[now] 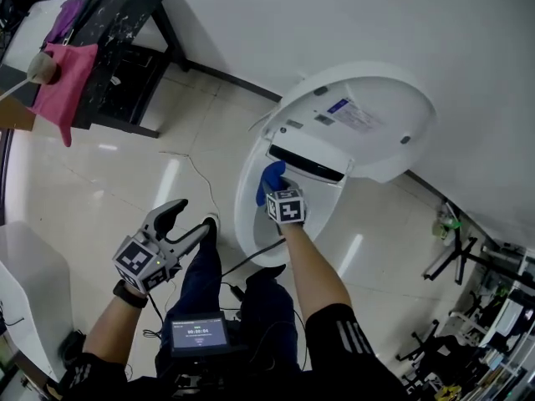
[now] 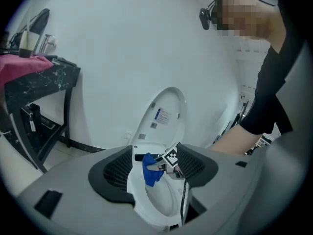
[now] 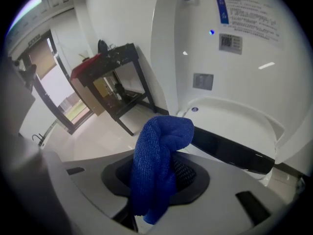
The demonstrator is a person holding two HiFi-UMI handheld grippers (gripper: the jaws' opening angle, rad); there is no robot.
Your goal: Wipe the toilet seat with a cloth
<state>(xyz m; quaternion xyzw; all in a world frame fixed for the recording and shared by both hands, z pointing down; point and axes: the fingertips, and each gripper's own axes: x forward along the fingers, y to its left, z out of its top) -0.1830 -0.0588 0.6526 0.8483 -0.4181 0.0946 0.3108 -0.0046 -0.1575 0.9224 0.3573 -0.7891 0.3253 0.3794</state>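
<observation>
My right tongs clamp a blue cloth, toilet seat just beneath them; my left tongs hang open and empty, well behind them.

Cloth: blue, knitted pile, bunched and folded over; clamped between the right tongs, loose end hanging below their tips.
Toilet seat: white oval ring, lying flat, directly beneath the tongs; rear edge apparently touched.
</observation>
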